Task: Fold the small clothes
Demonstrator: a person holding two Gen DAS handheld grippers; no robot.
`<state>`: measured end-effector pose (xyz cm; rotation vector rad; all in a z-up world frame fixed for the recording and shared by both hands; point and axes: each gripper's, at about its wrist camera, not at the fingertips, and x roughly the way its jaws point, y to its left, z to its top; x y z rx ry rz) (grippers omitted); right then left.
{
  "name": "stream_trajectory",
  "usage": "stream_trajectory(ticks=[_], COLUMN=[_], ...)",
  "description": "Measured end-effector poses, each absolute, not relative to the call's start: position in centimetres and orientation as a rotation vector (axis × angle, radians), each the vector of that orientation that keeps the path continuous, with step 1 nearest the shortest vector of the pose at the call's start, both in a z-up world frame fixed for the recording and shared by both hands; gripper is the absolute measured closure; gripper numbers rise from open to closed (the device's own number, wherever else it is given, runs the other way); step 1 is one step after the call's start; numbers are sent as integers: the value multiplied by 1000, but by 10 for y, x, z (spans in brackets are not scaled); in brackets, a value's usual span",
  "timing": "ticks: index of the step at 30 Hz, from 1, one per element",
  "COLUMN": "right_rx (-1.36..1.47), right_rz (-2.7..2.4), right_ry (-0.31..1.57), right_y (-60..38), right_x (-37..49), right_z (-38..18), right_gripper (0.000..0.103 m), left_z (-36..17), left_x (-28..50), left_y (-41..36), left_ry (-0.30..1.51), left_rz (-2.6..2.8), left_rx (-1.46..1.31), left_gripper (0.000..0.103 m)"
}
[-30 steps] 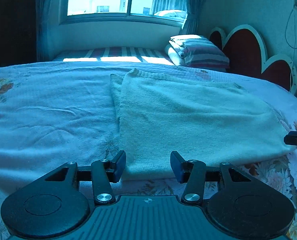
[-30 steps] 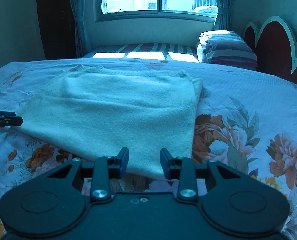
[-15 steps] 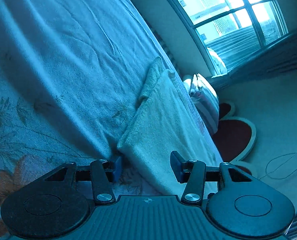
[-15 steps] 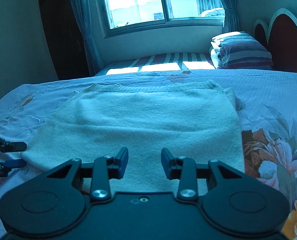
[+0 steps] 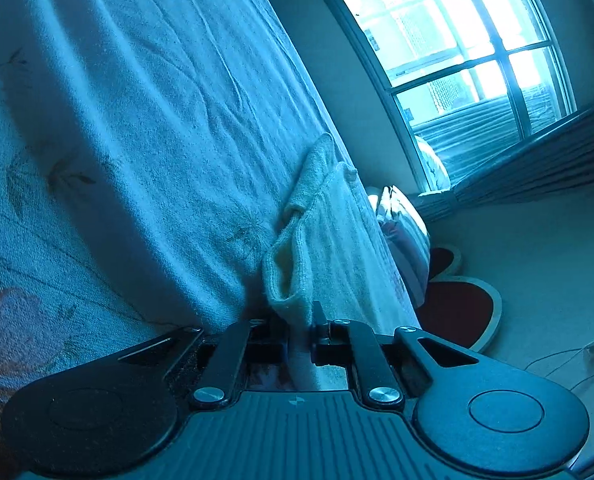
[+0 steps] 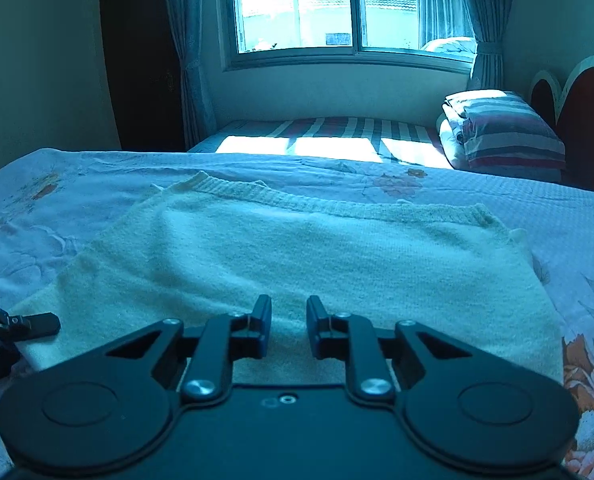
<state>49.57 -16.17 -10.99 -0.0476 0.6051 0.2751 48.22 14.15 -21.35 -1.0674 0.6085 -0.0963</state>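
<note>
Half a second back, the left gripper [image 5: 299, 330] had its jaws spread around the near corner of the cream knitted garment [image 5: 329, 236]; now they are clamped together on that corner, and the fabric bunches up into a small open fold just ahead of the fingertips. Its camera is rolled steeply sideways, so the bed runs up the frame at a slant. The right gripper [image 6: 289, 320] has edged forward over the near hem of the same garment [image 6: 317, 256], its jaws apart with a narrow gap between them; whether the tips touch the knit is hard to judge from this angle. In the right wrist view the left gripper [image 6: 21, 326] shows at the frame's left edge, at the garment's near left corner.

The garment lies spread flat on the pale blue floral bedspread [image 6: 577, 216], ribbed edge at the far side. Beyond it, a folded striped quilt [image 6: 505, 136] sits by the dark red scalloped headboard [image 6: 585, 108], below a bright window [image 6: 325, 4] with curtains [image 6: 473, 8].
</note>
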Motion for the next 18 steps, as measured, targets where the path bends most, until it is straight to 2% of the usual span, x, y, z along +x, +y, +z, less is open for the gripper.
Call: stream_trajectory(ticks=[6, 9, 18], right_rx=[-84, -102, -106], right_rz=[234, 196, 183], right_ry=[624, 621, 644], right_y=[-151, -147, -147], right_x=[499, 492, 494], right_z=[-122, -116, -126], right_gripper=[84, 92, 93], left_z=[-206, -207, -180], left_x=[481, 484, 486], left_y=[145, 147, 136], left_ry=[614, 624, 603], left_rz=[-89, -88, -66], left_rx=[-990, -994, -882], left_gripper=[96, 97, 97])
